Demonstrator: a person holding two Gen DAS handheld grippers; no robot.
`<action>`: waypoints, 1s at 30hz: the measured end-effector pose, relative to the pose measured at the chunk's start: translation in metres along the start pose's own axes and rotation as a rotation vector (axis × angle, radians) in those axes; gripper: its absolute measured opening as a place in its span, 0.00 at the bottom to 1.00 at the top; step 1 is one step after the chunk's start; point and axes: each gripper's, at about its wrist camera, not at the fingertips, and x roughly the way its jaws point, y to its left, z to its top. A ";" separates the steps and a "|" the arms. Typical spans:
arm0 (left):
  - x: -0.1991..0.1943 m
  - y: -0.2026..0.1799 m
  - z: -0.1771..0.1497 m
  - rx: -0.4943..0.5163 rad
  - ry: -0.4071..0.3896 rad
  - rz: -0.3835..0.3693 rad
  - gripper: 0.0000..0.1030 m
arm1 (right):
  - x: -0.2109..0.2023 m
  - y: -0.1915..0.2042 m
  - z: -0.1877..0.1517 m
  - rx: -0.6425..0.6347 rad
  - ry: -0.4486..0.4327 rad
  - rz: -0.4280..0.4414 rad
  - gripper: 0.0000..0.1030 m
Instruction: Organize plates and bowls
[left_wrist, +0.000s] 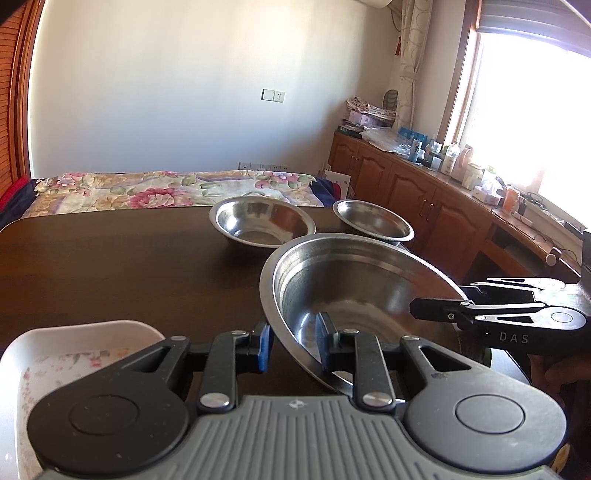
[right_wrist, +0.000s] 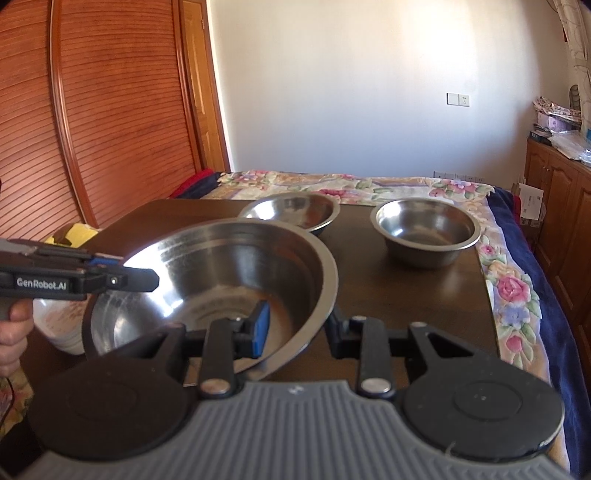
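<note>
Two tools clamped on one large steel bowl (left_wrist: 354, 295), each gripping the rim from an opposite side. Left tool (left_wrist: 293, 345): jaws narrowed onto the bowl's near-left rim, one blue pad (left_wrist: 264, 347) outside the wall, the other inside. Right tool (right_wrist: 295, 332): jaws likewise narrowed onto the right rim, blue pad (right_wrist: 261, 328) inside the wall, the other finger outside at 3 o'clock of it. Same right tool visible in the left wrist view at 3 o'clock of the bowl, reaching in over the rim; same left tool visible in the right wrist view at 9 o'clock, with a hand (right_wrist: 13, 332) on its grip. Large bowl tilted, over the near part of the dark wooden counter (left_wrist: 110, 266); contact with the counter not discernible.

Two smaller steel bowls upright on the counter's far side, at 12 o'clock of the large one: a shallow bowl (left_wrist: 262, 221) and a deeper bowl (left_wrist: 373, 219) well apart from each other. White floral dish (left_wrist: 74, 354) at 9 o'clock of the left tool, on the near edge of the counter. Floral bedspread (left_wrist: 147, 192) beyond the counter; wooden cabinets (left_wrist: 413, 192) under the window at 2 o'clock.
</note>
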 end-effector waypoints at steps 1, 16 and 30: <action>-0.002 0.001 -0.002 0.001 0.001 -0.001 0.24 | -0.001 0.002 -0.001 0.000 0.002 0.001 0.33; -0.021 0.003 -0.027 0.033 0.030 0.003 0.25 | -0.009 0.024 -0.015 -0.031 0.034 0.008 0.33; -0.020 0.007 -0.039 0.034 0.053 -0.002 0.26 | -0.009 0.034 -0.028 -0.045 0.068 0.018 0.33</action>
